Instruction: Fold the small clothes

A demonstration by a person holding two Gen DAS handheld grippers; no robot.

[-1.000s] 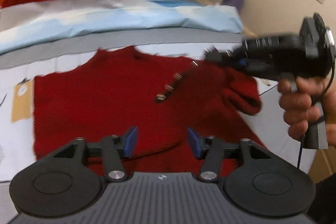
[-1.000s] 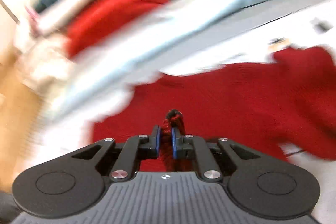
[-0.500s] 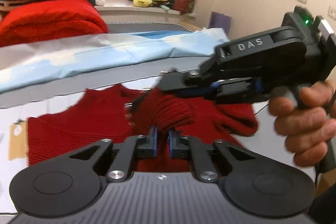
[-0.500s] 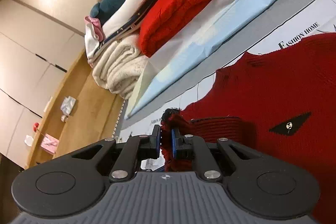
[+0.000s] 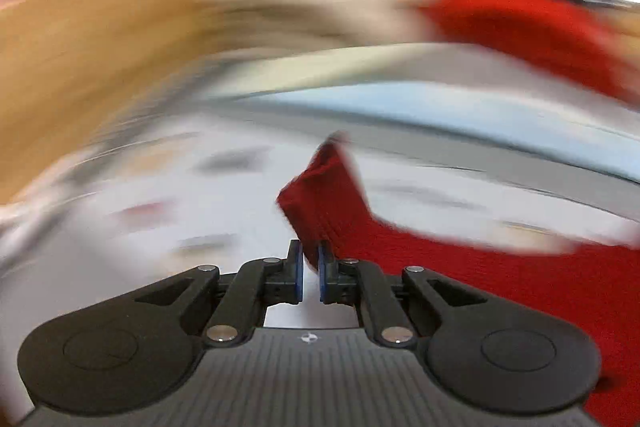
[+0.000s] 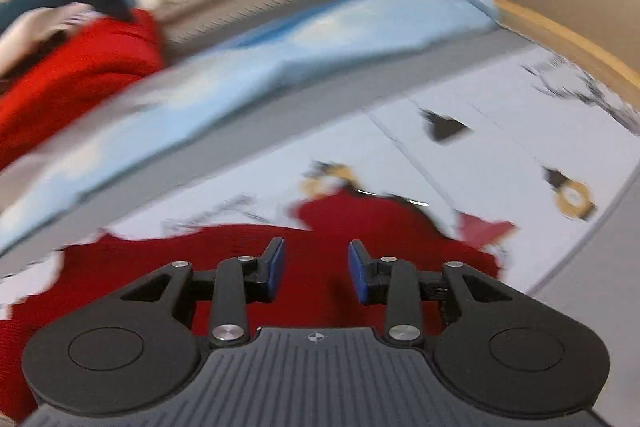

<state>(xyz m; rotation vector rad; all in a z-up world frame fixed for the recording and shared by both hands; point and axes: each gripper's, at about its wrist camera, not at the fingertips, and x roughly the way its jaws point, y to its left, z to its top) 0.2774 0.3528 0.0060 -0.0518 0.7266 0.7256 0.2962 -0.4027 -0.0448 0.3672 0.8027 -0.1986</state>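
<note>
White printed bedsheet (image 6: 500, 147) under our red knit sweater (image 6: 320, 307): soft, floppy, so we grab edges. Left gripper (image 5: 309, 269) pinches a cuff; right gripper (image 6: 316, 267) has just been opening, empty.

Left gripper (image 5: 309, 261) jaws pinching red sweater (image 5: 324, 195) sleeve

No lettering can be read in either view. The white printed sheet (image 6: 500, 163) bears dark marks just beyond the red sweater (image 6: 328, 251), but blur smears them past reading. In the left wrist view everything around the sweater is likewise smeared.
</note>
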